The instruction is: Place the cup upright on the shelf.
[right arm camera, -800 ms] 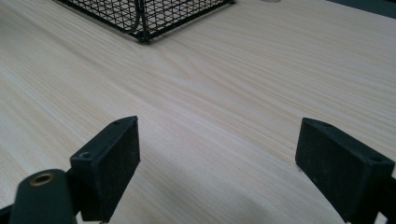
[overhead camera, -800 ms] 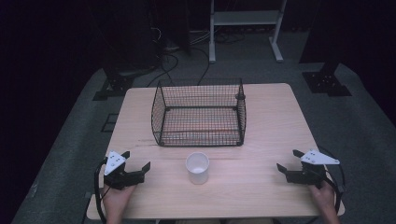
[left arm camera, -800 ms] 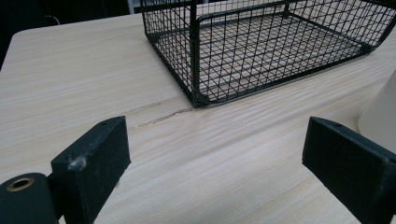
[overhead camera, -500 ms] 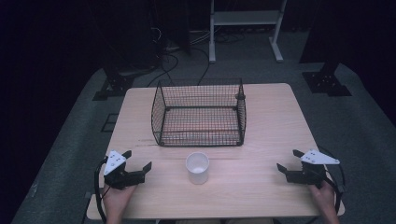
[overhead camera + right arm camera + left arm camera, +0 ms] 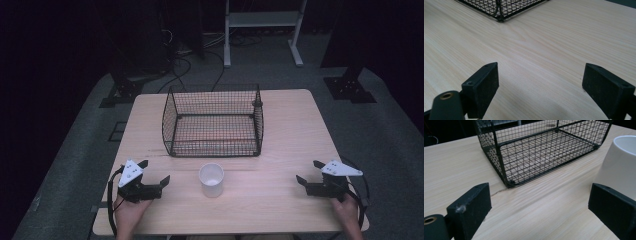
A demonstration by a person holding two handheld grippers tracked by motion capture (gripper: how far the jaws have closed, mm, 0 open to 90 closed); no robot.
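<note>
Resting low over the near left part of the desk (image 5: 300, 125), the left gripper (image 5: 154, 172) points toward the middle, its fingers (image 5: 472, 206) spread wide with nothing between them but bare wood. The white cup (image 5: 211, 179) stands upright on the desk just to that gripper's right, near it but apart, and directly in front of the wire basket (image 5: 214, 121). In the left gripper view the cup (image 5: 621, 165) rises behind the right-hand finger (image 5: 611, 205); whether that finger brushes the cup's wall is hard to judge from this angle, though the high view shows a gap between them.

The right gripper (image 5: 309, 172) sits near the desk's right front corner, held in a hand (image 5: 350, 212) that comes in from the bottom edge, and it points left toward the cup from well apart. Its fingers (image 5: 482, 85) also stand wide open and hold nothing; pale wood grain shows between them, with a corner of the basket (image 5: 501, 7) at the top of the right gripper view.

The basket is black mesh, open at the top, and stands square in the middle of the desk with nothing inside it. The left hand (image 5: 127, 212) grips its tool from below, a cable looping beside it.
</note>
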